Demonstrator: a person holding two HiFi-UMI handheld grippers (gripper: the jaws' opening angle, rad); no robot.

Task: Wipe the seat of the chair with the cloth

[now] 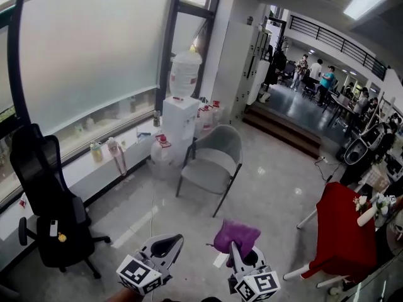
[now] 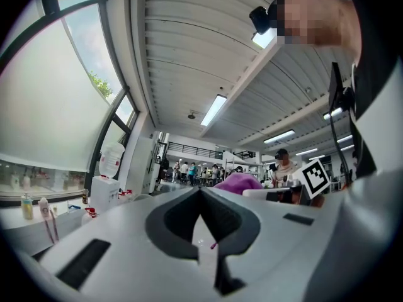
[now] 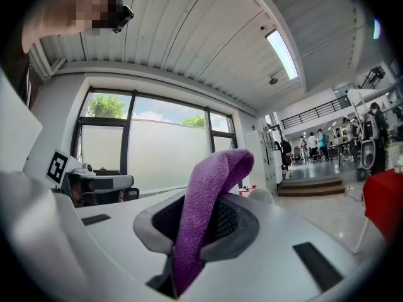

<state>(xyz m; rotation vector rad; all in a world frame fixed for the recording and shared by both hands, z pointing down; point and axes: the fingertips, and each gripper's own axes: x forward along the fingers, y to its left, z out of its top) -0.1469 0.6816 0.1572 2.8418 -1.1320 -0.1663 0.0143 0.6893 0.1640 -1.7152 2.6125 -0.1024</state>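
Bare floor (image 1: 277,194) separates the grey chair (image 1: 211,162) from both grippers: right gripper (image 1: 238,251) pinching a purple cloth (image 1: 236,233), left gripper (image 1: 166,245) with jaws pressed together.

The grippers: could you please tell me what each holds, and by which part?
Right gripper: the purple cloth, pinched near one end, the rest arching above the jaws. Left gripper: nothing, jaws together.

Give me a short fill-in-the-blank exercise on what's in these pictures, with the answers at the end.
1. The right gripper is shut on a ____ cloth.
2. The left gripper has its jaws together and holds ____.
3. The chair nearest the water dispenser is ____ in colour.
Missing words: purple; nothing; grey.
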